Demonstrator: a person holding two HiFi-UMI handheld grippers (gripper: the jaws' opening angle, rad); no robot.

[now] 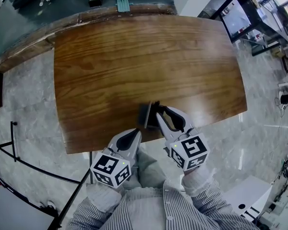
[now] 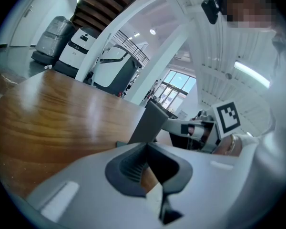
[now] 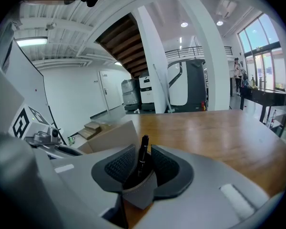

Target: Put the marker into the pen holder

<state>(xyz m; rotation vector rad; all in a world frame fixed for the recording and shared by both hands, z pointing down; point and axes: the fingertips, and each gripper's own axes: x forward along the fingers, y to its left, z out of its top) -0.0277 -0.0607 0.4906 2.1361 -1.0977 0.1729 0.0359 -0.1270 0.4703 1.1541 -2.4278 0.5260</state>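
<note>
My right gripper [image 3: 143,162] reaches over the table's [image 1: 134,56] near edge. Its jaws are narrowly parted around the black marker [image 3: 142,152], which stands tilted in the grey pen holder [image 3: 139,191]. My left gripper [image 2: 145,149] sits beside it at the edge, tips together and empty.

Marker [image 3: 142,152] stands in pen holder [image 3: 141,193] between hand-held gripper's [image 3: 142,160] parted jaws.

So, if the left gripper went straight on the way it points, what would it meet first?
Probably the grey pen holder, standing just beyond the left gripper; the gap is hard to judge.
</note>
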